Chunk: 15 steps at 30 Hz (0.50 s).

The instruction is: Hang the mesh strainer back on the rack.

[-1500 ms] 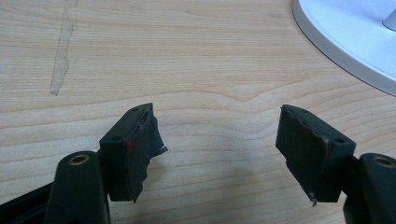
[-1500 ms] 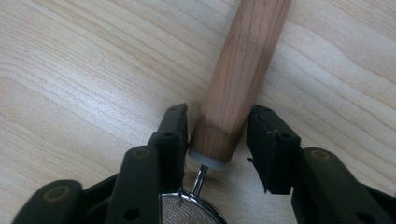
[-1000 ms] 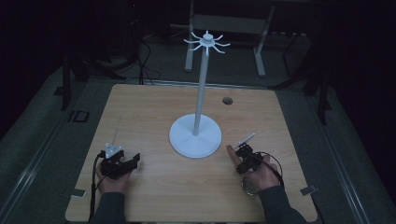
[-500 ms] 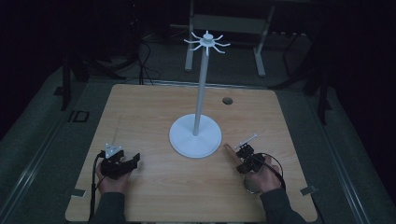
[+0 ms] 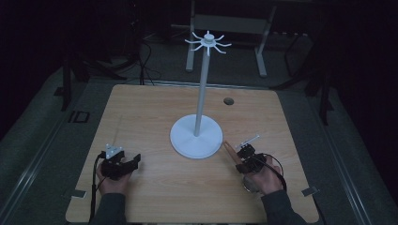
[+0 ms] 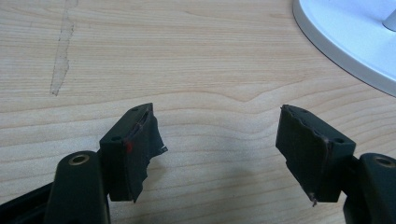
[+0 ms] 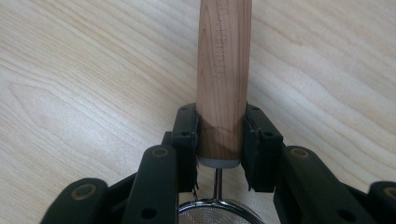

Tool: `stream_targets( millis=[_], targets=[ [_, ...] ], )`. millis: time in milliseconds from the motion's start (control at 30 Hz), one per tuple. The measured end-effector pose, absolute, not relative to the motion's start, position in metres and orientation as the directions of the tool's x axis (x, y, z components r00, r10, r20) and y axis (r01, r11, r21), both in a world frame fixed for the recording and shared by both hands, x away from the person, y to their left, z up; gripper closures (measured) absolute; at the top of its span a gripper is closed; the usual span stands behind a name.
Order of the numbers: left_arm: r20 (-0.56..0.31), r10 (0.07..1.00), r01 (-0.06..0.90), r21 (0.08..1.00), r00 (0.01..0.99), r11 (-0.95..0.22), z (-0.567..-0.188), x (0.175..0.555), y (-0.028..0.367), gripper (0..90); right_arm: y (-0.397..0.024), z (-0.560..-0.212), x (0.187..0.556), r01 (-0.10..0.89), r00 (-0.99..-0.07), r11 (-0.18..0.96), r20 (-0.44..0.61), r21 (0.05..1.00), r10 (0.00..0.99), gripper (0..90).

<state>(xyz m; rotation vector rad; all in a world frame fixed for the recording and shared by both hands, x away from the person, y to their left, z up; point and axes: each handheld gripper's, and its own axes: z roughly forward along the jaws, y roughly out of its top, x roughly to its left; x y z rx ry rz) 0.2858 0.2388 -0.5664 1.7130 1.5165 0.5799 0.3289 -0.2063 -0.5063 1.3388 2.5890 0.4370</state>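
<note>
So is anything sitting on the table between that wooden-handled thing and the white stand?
Nothing visible. The right gripper is shut on the wooden handle, and in the high view bare table runs from the handle to the white stand. The left gripper rests open, well off to the other side.
</note>
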Motion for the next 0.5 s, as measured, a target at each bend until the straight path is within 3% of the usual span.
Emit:
stream_targets(
  millis=[500],
  targets=[
    [-0.147, 0.97, 0.624, 0.781, 0.191, -0.005, -0.566, 0.286, 0.239, 29.2, -0.201, -0.492, 0.327, 0.71, -0.592, 0.544, -0.04, 0.448, 0.805, 69.1]
  ],
)
